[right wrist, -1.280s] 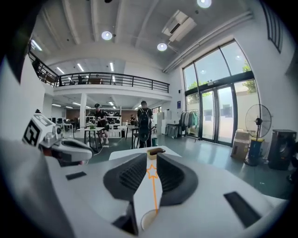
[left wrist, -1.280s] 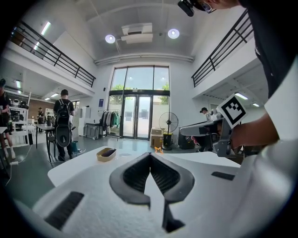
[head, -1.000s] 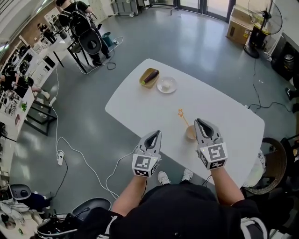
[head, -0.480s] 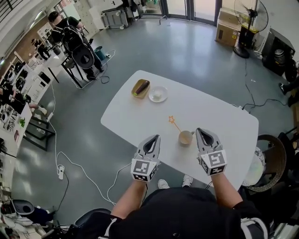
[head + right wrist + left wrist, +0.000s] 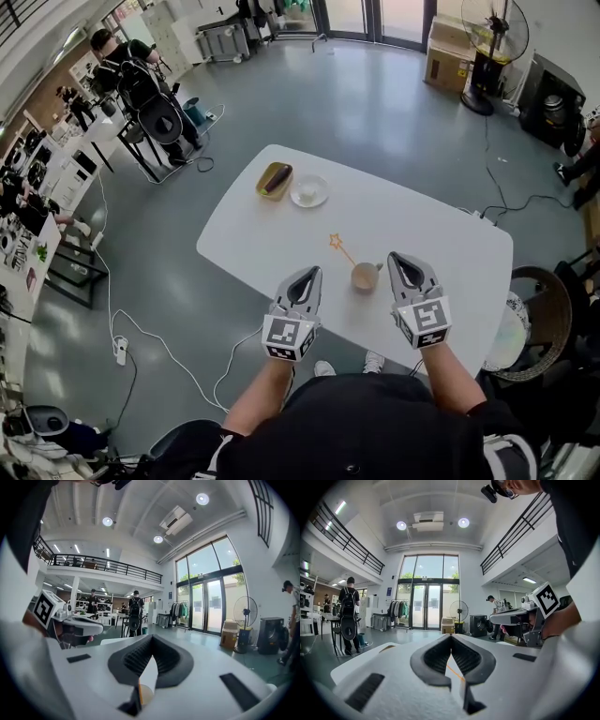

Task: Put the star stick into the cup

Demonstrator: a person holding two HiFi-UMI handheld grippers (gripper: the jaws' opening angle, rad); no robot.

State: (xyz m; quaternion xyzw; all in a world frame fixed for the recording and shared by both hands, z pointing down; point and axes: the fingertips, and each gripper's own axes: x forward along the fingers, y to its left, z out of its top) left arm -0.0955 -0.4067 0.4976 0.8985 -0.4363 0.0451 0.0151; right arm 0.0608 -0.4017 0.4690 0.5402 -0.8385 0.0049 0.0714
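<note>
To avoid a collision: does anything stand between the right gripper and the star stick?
Yes, the cup: it stands just left of the right gripper, and the star stick runs off from its far side.

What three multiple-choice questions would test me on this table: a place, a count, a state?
1. Where is the cup? A) between the two grippers B) on a chair C) on the floor
2. How many dishes sit at the table's far end? A) one B) two C) four
3. The left gripper's jaws are: A) shut, empty B) clamped on the cup C) spread wide
Answers: A, it stands between left gripper and right gripper; B, a yellow dish and a white plate; A, the tips meet on nothing.
</note>
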